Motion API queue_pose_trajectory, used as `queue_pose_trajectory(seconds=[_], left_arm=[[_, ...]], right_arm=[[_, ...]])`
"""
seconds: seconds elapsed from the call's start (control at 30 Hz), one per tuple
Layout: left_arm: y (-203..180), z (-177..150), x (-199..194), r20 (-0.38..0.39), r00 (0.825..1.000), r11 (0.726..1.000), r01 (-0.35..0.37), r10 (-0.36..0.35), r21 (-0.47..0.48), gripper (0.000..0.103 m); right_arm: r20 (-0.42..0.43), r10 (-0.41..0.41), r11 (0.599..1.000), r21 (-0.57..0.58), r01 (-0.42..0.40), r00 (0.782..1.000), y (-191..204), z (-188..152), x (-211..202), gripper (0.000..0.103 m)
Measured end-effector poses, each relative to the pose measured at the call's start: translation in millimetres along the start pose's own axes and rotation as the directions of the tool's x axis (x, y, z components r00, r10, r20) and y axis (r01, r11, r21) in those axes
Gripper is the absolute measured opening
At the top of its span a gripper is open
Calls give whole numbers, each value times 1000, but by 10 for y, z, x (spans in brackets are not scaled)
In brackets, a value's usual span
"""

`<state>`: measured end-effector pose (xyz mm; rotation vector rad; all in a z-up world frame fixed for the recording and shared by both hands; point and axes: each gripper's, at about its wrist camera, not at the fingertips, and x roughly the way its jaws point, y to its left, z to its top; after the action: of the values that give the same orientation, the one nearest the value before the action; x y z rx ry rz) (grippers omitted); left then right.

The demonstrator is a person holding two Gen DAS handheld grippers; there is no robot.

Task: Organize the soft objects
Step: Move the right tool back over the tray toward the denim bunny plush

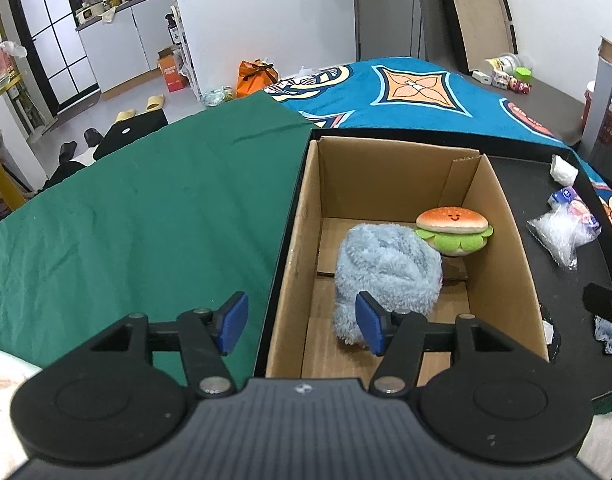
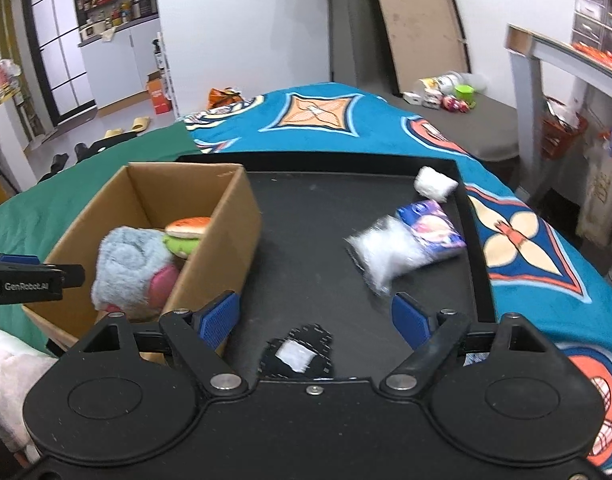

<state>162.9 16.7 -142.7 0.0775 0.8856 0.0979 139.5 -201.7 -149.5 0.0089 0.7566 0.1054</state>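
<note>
A cardboard box [image 1: 502, 240] [image 2: 226, 236] stands on the left of a black tray [image 1: 546, 184] [image 2: 306, 220]. Inside lie a pale blue fluffy plush [image 1: 386, 260] [image 2: 122, 268], a burger plush [image 1: 452, 228] [image 2: 186, 232] and something pink [image 2: 166, 280]. My left gripper [image 1: 302, 322] is open over the box's near left wall, with nothing between its pads; the blue plush lies just beyond its right finger. My right gripper [image 2: 314, 318] is open above the tray, over a dark patch with a white rectangle [image 2: 296, 352]. Further right lie a clear bag of white filling [image 2: 386, 256], a purple packet [image 2: 434, 228] and a white wad [image 2: 434, 184].
The tray rests where a green cloth [image 1: 146, 200] meets a blue patterned blanket [image 1: 406, 80] [image 2: 526, 240]. The left gripper's side [image 2: 26, 276] shows at the right wrist view's left edge. Small items sit on a grey surface [image 2: 466, 120] at the back right.
</note>
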Motion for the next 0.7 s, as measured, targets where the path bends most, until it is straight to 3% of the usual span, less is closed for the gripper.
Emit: queue_pose_trajectory(seconds=[0.7], left_arm=[[-195,-15,36,-22,997,995,-73,75,72,59]], right_arm=[[-47,-51,988,145,58,998,-564,-337,121,82]])
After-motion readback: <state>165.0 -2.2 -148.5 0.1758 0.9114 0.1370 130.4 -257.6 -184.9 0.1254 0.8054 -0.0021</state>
